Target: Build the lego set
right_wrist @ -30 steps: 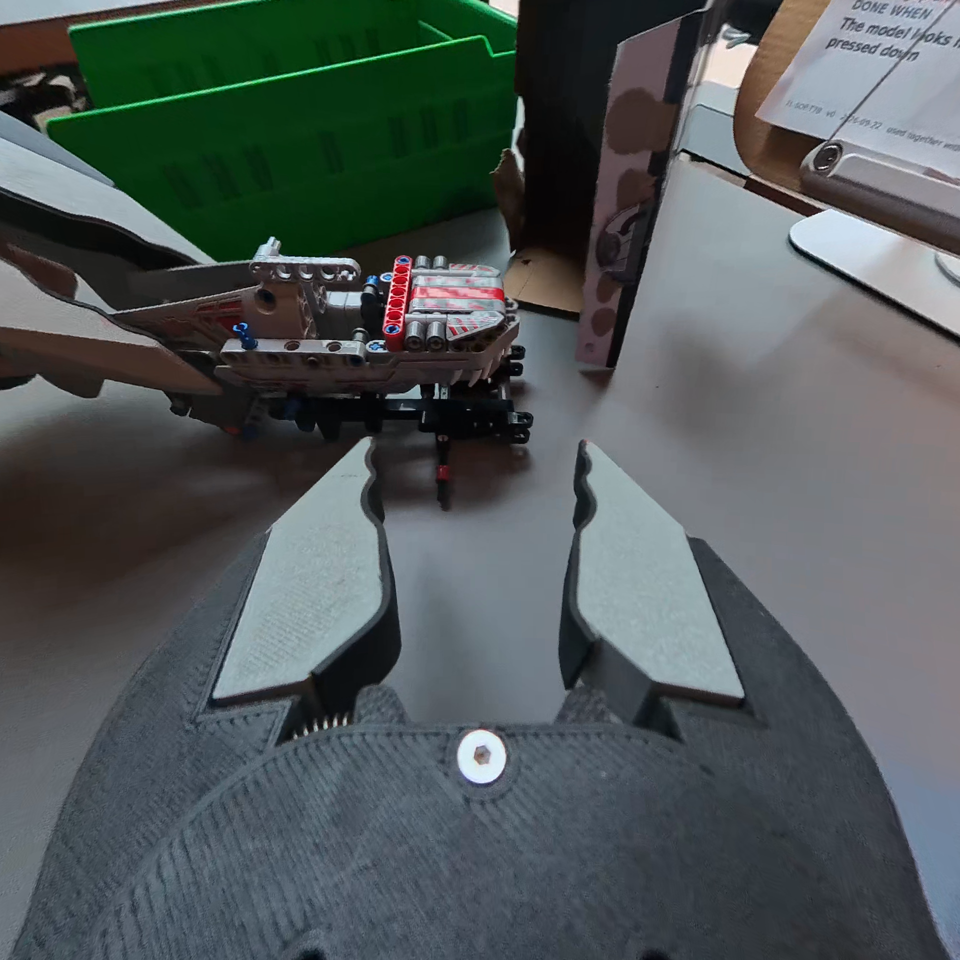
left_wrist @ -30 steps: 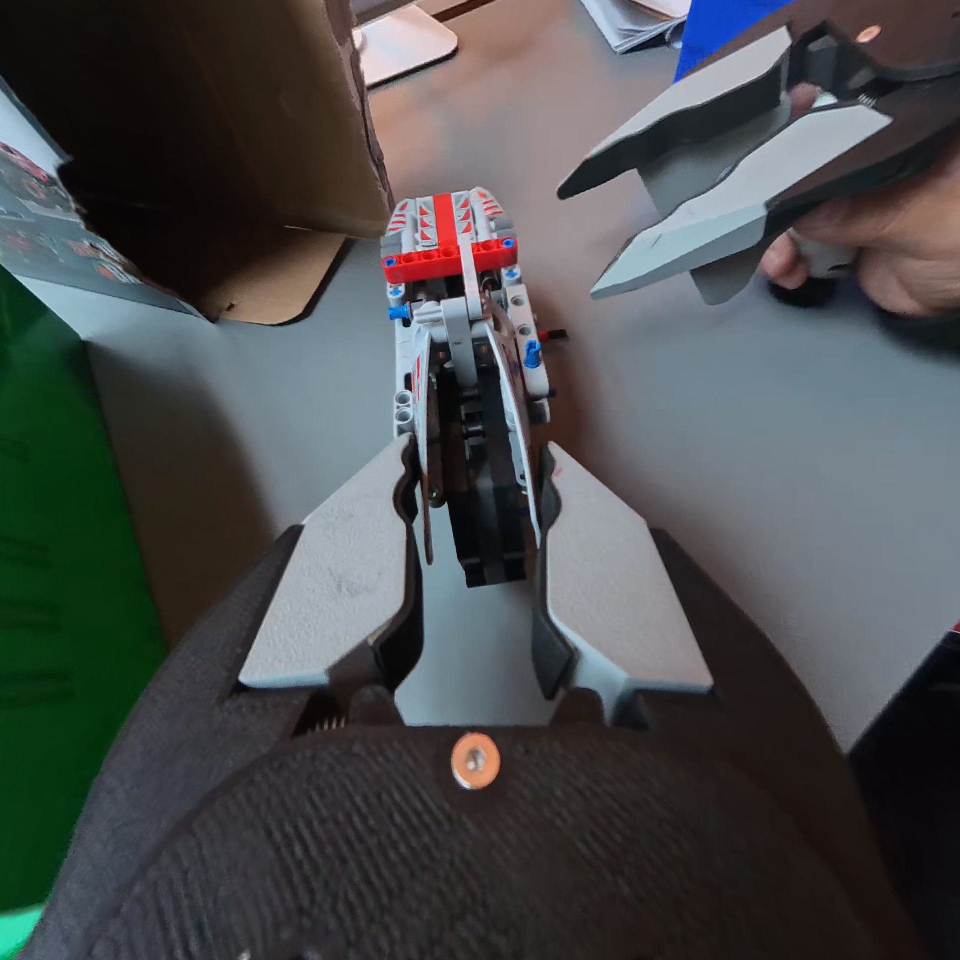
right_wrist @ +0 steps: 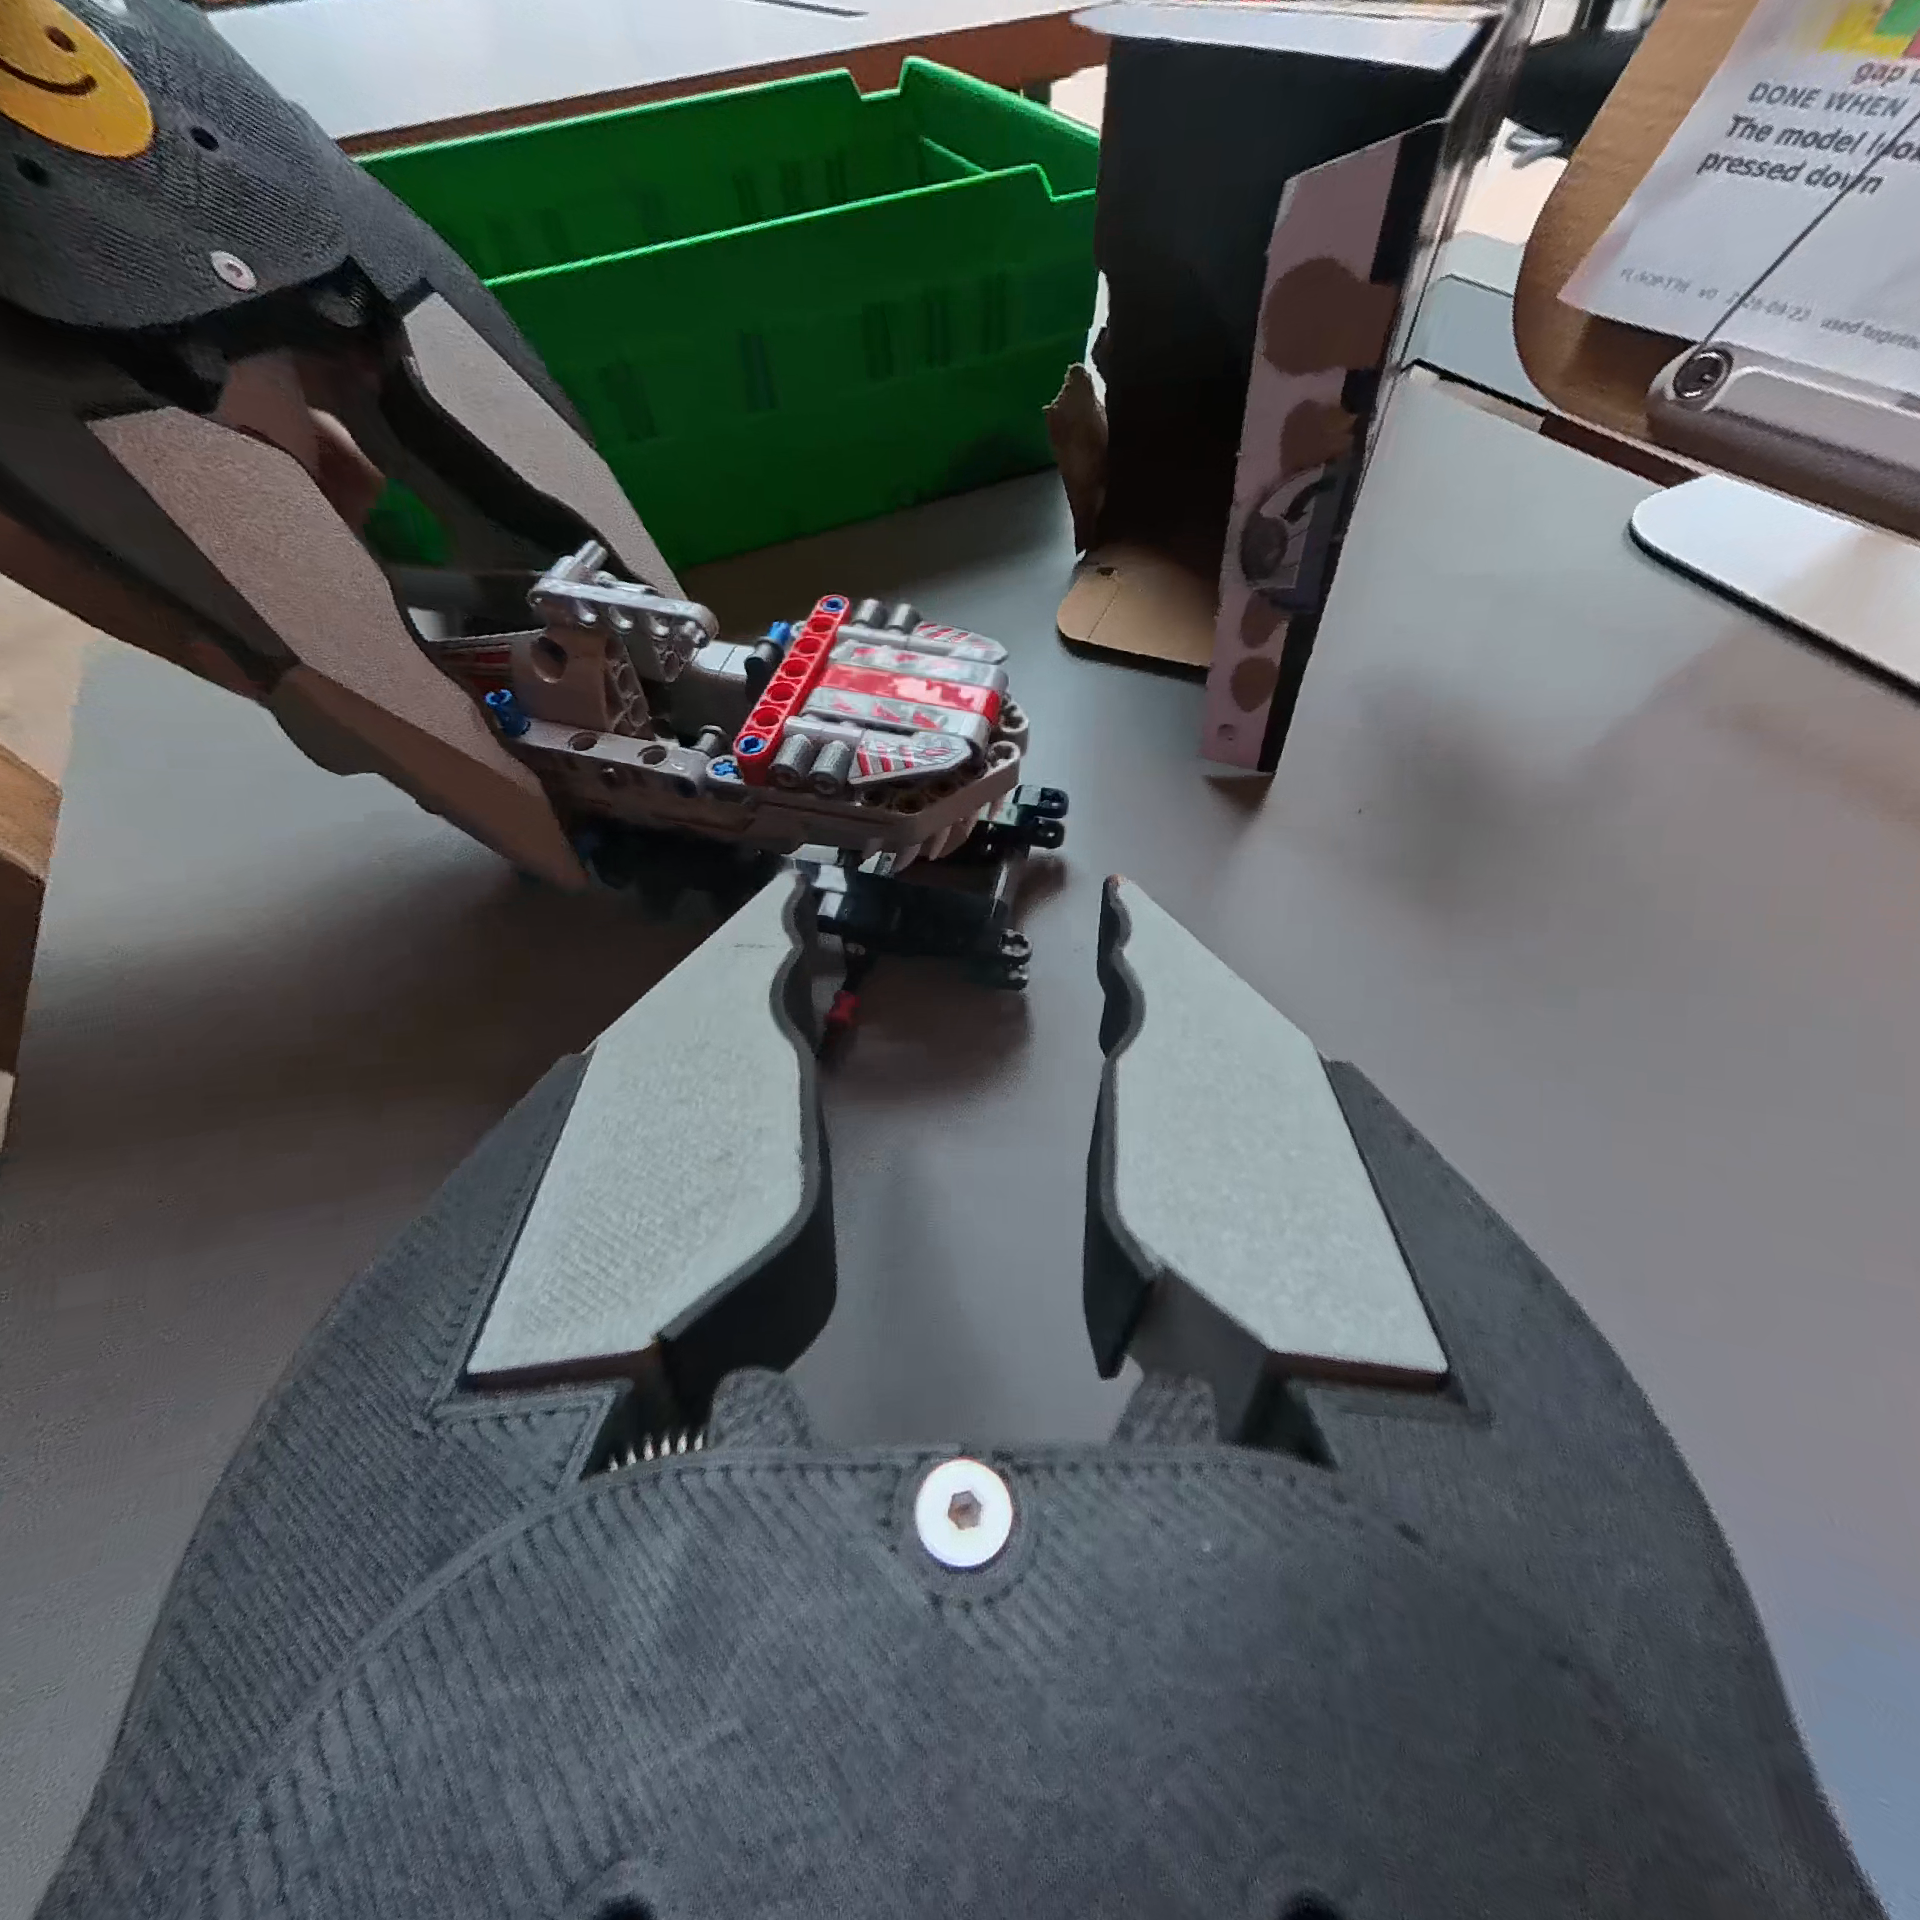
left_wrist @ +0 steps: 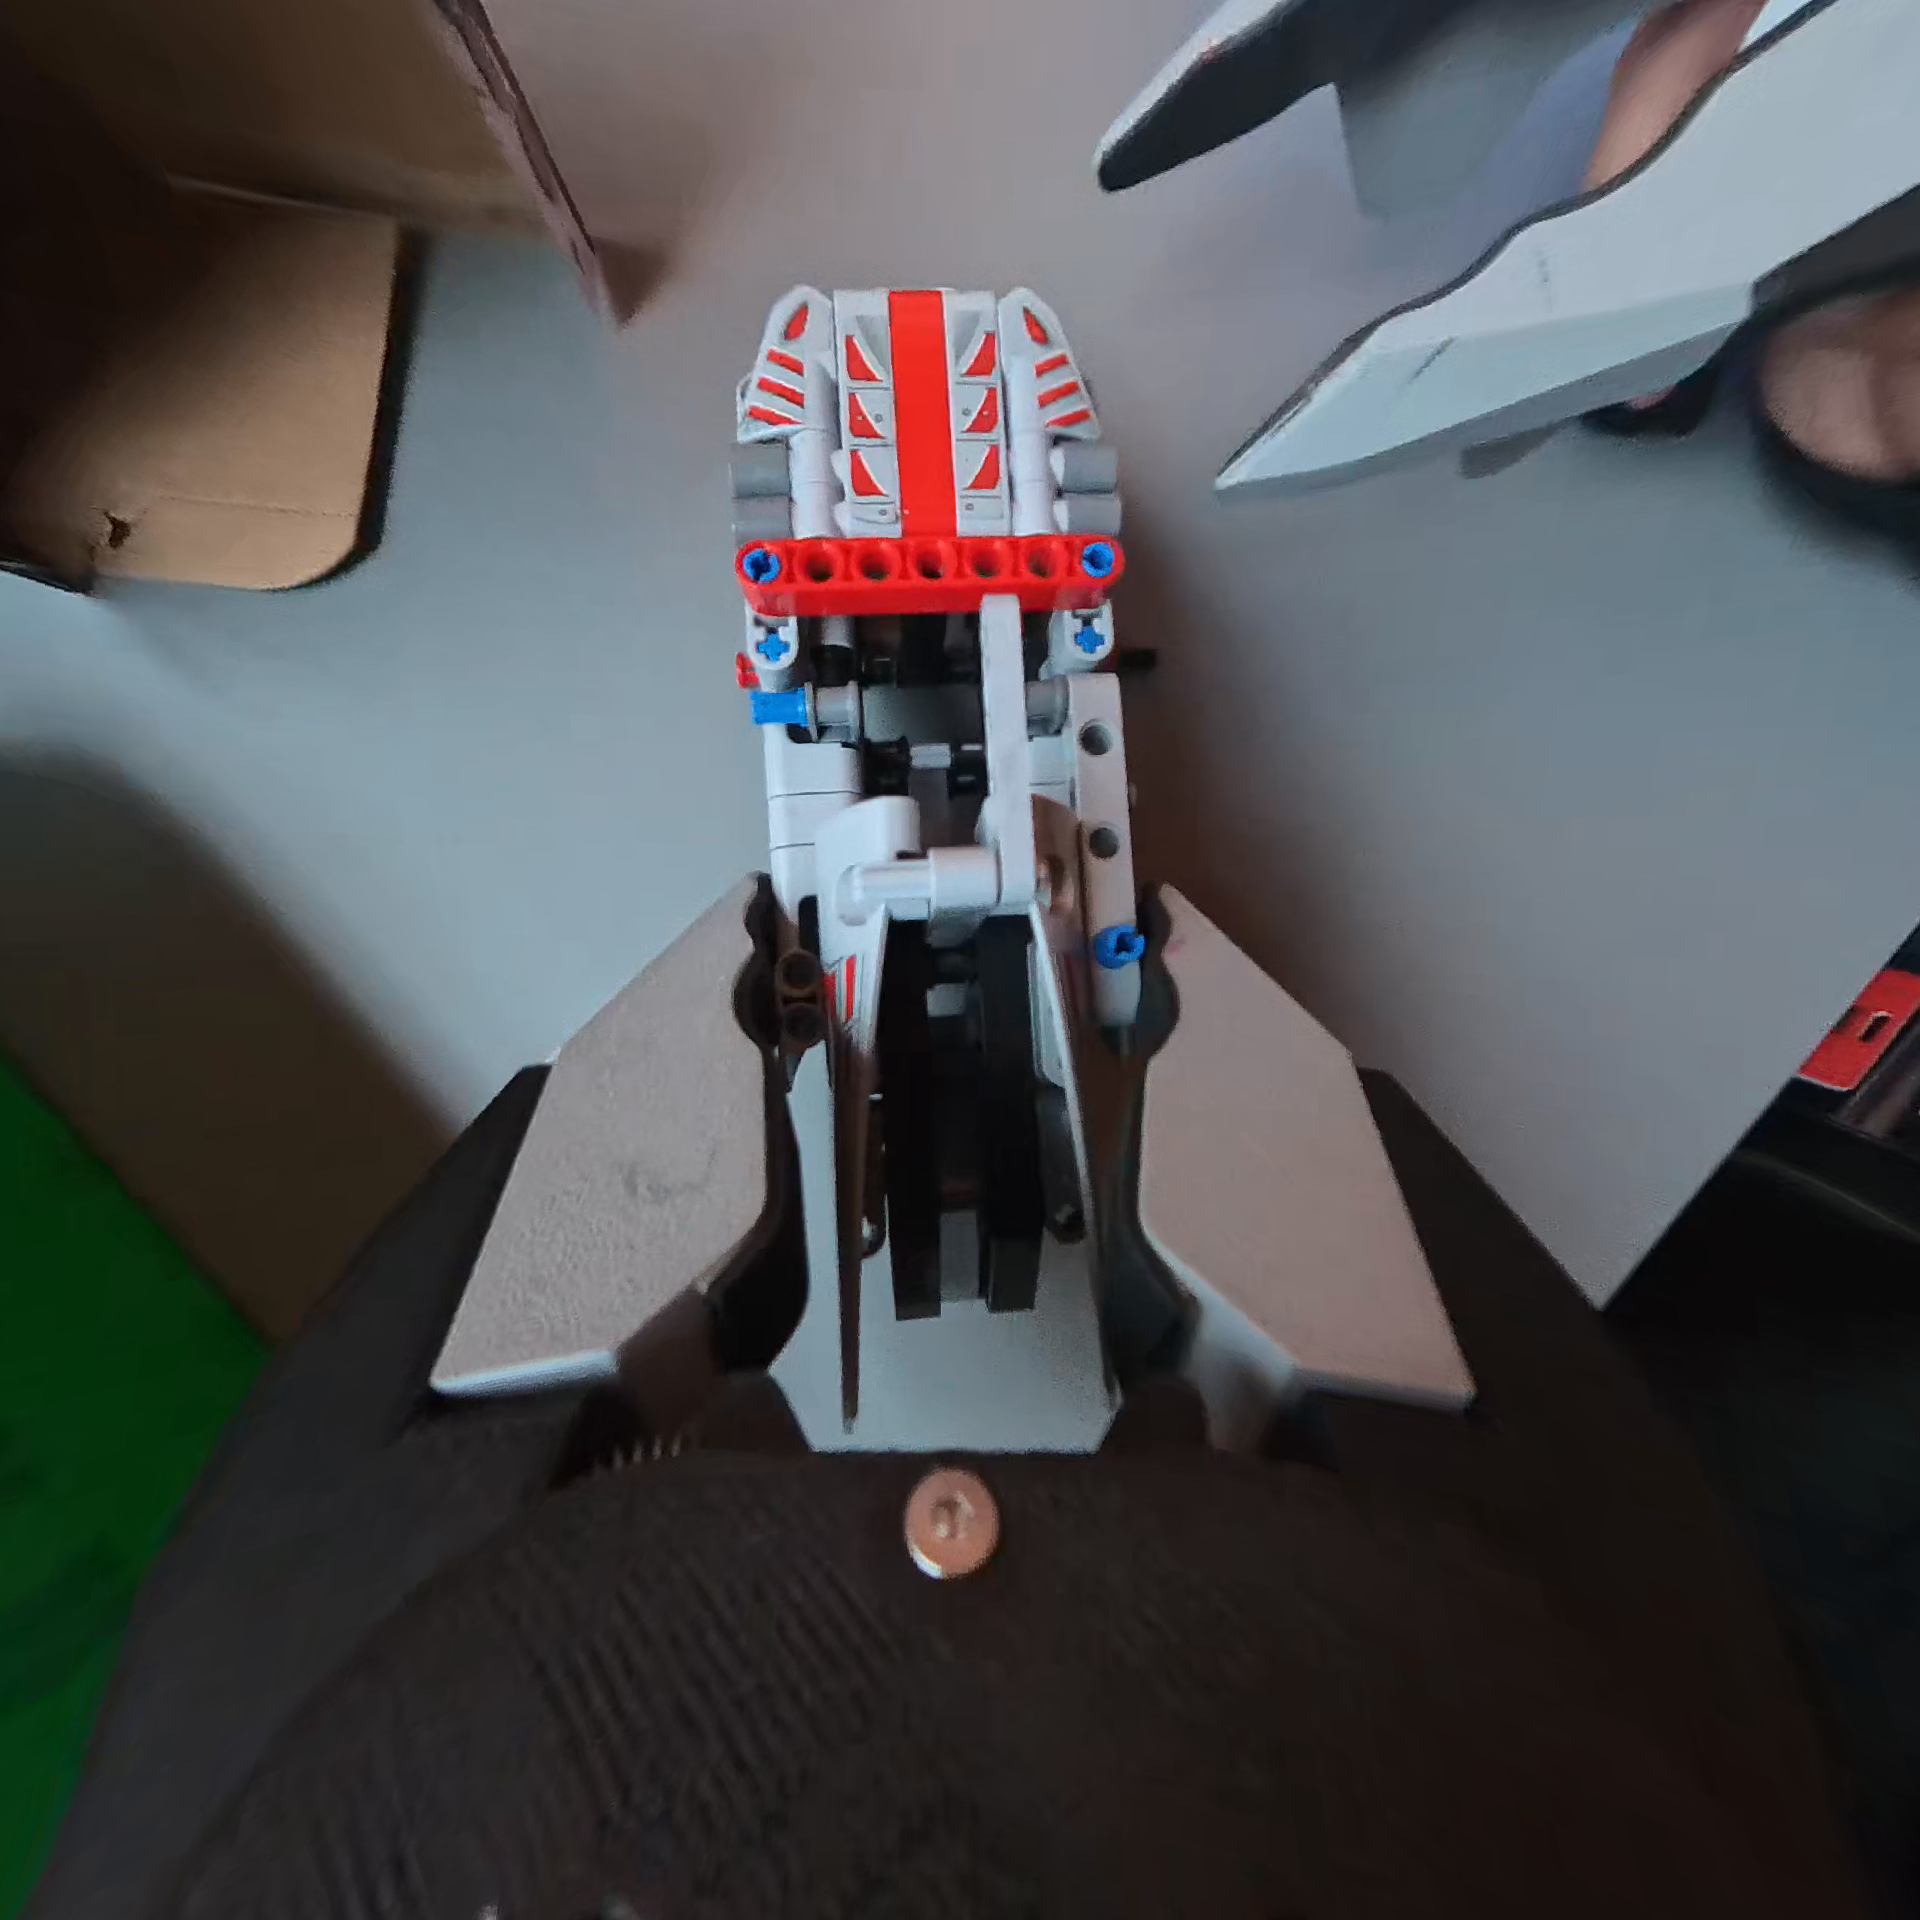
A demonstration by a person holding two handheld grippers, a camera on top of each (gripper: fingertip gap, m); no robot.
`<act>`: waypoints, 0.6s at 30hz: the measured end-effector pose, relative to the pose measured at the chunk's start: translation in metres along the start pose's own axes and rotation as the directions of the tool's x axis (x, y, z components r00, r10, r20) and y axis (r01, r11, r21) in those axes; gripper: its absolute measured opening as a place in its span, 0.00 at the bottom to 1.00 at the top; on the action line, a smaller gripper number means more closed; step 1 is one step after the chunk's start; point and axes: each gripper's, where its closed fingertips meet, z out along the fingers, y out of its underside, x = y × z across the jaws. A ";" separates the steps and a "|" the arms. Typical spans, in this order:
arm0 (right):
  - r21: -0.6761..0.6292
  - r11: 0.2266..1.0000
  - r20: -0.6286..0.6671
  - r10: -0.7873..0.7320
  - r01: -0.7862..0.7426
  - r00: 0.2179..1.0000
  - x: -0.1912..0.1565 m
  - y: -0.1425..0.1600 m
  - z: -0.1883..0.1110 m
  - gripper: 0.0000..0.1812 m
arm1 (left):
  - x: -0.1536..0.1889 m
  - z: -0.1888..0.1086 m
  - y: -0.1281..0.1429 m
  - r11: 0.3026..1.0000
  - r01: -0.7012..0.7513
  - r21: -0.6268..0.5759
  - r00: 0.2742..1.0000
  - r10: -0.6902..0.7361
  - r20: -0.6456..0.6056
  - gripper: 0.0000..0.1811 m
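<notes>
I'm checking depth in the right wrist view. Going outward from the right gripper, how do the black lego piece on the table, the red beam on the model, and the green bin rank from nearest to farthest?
From the right gripper:
1. Black lego piece, on the table just beyond the fingers.
2. Red beam, up on the model, left of centre.
3. Green bin, at the back, upper left.

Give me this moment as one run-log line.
left gripper: shut on lego model | right gripper: open, empty, beside model's black underside | model front tilted up off table
</notes>
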 end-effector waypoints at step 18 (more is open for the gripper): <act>0.087 0.956 0.367 0.230 -0.280 0.901 -0.027 -0.022 -0.013 0.30 | 0.031 -0.042 -0.016 0.800 0.434 0.414 0.814 -0.150 -0.562 0.36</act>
